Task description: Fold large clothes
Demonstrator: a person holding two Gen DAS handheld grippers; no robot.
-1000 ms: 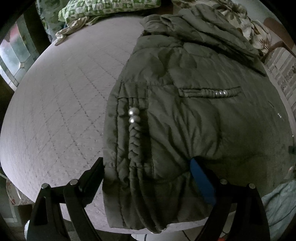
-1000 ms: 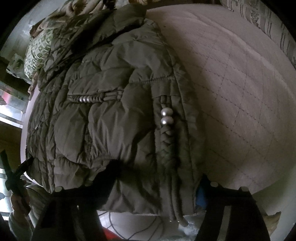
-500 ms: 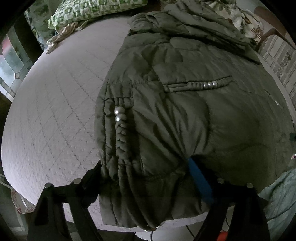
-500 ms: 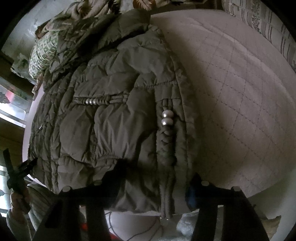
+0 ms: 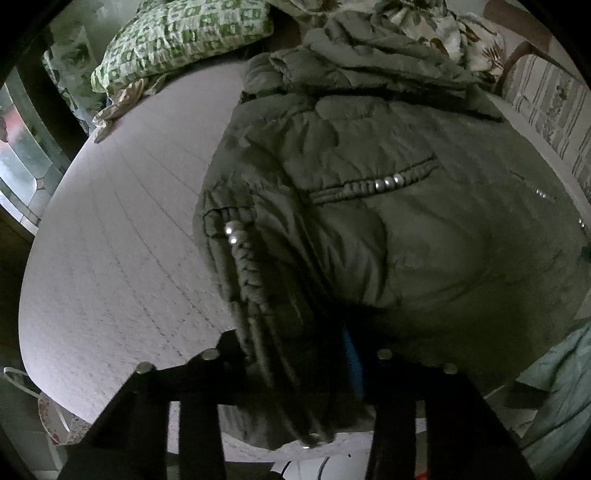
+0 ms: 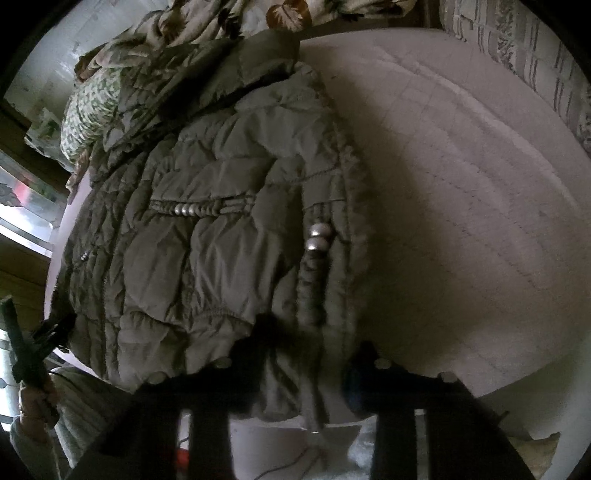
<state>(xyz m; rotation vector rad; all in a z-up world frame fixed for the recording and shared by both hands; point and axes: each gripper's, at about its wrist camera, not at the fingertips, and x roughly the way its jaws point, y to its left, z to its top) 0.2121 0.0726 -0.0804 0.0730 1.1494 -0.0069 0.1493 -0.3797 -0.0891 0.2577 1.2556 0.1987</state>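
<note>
Both sets of jaws have just been closing, and each is now clamped on bunched fabric: the left gripper [image 5: 295, 354] has the hem of the olive puffer jacket [image 5: 388, 206] pinched between its fingers, and the right gripper [image 6: 299, 350] bites the hem at the other corner, beside the braided cord with silver beads [image 6: 318, 236]. The jacket lies spread on the quilted mattress [image 5: 122, 251], hood toward the far end. Beyond it sit a green checked pillow [image 5: 184, 33] and a floral blanket [image 6: 221, 22]. The risk, I'd say: that slick padded shell could slide out of either pinch as the hem lifts, or the cord could snag. No containers in sight here.
</note>
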